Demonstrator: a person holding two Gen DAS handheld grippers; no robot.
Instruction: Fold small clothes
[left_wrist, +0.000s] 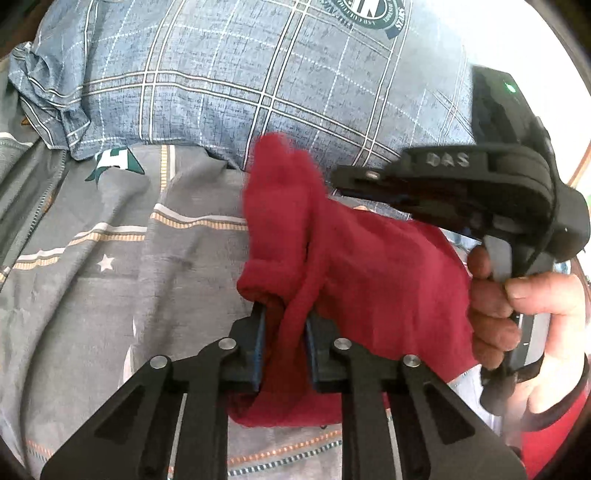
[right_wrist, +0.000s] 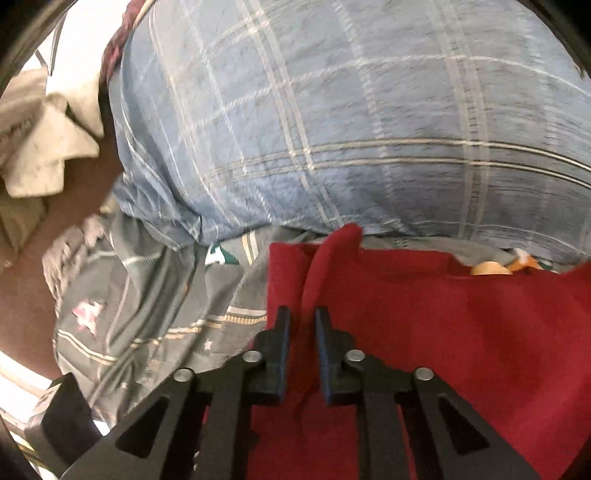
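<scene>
Red knit cloth (left_wrist: 369, 266) hangs between the two claws above a bed, near the pillow's lower edge. The left claw (left_wrist: 284, 328) pinches a bunched fold of it, blue pads pressed into the fabric from both sides. In the right wrist view the right claw (right_wrist: 303, 325) grips a thin ridge of the same cloth (right_wrist: 443, 325), its jaws drawn in on the fabric.

From the left wrist view, the right claw's black body shows at the right edge, with raised letters "DAS" (left_wrist: 447, 159) and a green light (left_wrist: 511, 88); a hand (left_wrist: 524, 314) grips its handle.

The bed sheet (left_wrist: 110, 258) is grey with orange-and-white stripes and small stars. The pillow (left_wrist: 258, 74) is blue plaid and carries a round crest (left_wrist: 365, 14) at its top edge; its lettering is too warped to read, apart from what looks like "STARS".
</scene>
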